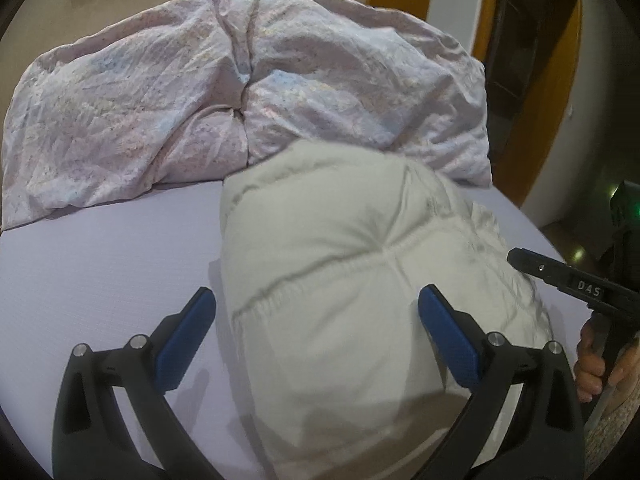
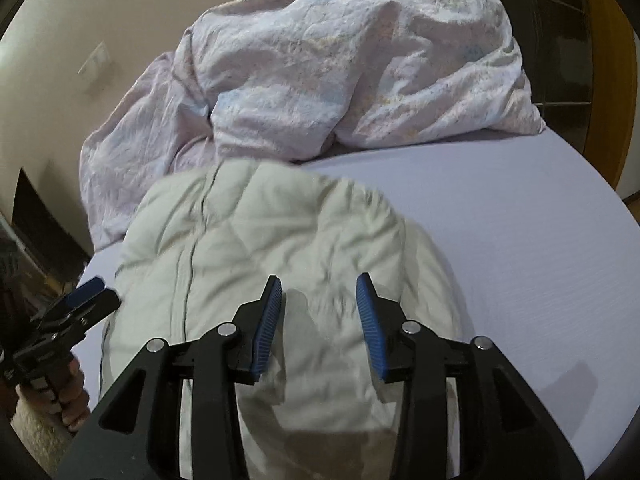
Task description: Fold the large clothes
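A folded quilted jacket (image 1: 344, 280) lies on the bed sheet (image 1: 100, 272), near its front edge — the crumpled duvet (image 1: 240, 92) heaped behind it, against the wall (image 2: 80, 20). Left gripper (image 1: 316, 336) straddles the jacket's left side; right gripper (image 2: 320, 312) hovers over its right part.

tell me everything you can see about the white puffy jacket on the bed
The off-white quilted puffer jacket looks padded and soft, with stitched seams crossing its panels and a zip line down one side. It lies bunched in a thick mound on the lilac bed sheet, just in front of the crumpled pastel duvet. Neither open gripper grips it.
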`<control>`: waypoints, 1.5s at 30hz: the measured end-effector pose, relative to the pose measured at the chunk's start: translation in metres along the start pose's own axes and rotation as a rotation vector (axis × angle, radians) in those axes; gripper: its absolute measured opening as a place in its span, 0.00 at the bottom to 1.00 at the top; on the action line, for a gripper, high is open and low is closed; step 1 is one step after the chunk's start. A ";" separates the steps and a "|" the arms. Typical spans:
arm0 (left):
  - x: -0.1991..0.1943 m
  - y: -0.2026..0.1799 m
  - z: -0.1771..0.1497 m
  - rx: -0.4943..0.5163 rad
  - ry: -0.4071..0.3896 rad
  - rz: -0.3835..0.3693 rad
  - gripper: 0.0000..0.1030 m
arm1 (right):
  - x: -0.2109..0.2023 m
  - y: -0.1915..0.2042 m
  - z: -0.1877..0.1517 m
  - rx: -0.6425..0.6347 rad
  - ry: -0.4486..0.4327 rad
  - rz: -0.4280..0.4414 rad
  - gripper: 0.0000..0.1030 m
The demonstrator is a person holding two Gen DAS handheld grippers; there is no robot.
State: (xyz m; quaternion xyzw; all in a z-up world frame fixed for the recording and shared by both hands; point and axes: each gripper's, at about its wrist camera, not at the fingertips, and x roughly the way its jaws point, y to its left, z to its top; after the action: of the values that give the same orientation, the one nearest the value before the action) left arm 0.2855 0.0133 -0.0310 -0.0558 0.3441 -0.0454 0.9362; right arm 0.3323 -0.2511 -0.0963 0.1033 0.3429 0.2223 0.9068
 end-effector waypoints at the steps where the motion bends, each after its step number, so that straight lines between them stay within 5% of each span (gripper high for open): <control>1: 0.002 -0.002 -0.003 0.004 0.007 0.003 0.98 | 0.001 0.002 -0.003 -0.012 0.008 -0.007 0.40; 7: 0.025 -0.004 -0.017 -0.018 0.039 0.016 0.98 | 0.022 0.017 -0.022 -0.096 0.035 -0.093 0.40; 12: 0.032 -0.004 -0.022 -0.030 0.041 0.018 0.98 | 0.031 0.005 -0.024 -0.034 0.027 -0.045 0.40; 15: 0.023 0.008 -0.018 -0.086 0.066 -0.050 0.98 | 0.025 0.001 -0.018 -0.031 0.050 -0.035 0.41; 18: 0.006 0.027 -0.018 -0.153 0.076 -0.141 0.97 | 0.008 -0.015 -0.009 0.053 0.094 0.100 0.68; 19: -0.001 0.036 -0.017 -0.169 0.070 -0.156 0.97 | 0.002 -0.016 -0.006 0.073 0.096 0.124 0.88; 20: -0.006 0.043 -0.016 -0.178 0.067 -0.157 0.97 | -0.007 -0.022 -0.003 0.099 0.094 0.146 0.99; 26: -0.009 0.082 -0.017 -0.265 0.122 -0.218 0.97 | -0.007 -0.060 0.006 0.223 0.195 0.189 0.99; 32: 0.008 0.077 -0.028 -0.289 0.189 -0.273 0.97 | 0.019 -0.083 0.001 0.331 0.327 0.260 0.99; 45: 0.029 0.068 -0.034 -0.319 0.232 -0.359 0.98 | 0.077 -0.061 -0.004 0.356 0.485 0.418 0.99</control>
State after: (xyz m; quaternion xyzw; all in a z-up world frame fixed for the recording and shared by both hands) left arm 0.2886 0.0743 -0.0849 -0.2570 0.4365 -0.1622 0.8468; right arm 0.4014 -0.2686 -0.1643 0.2718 0.5527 0.3576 0.7020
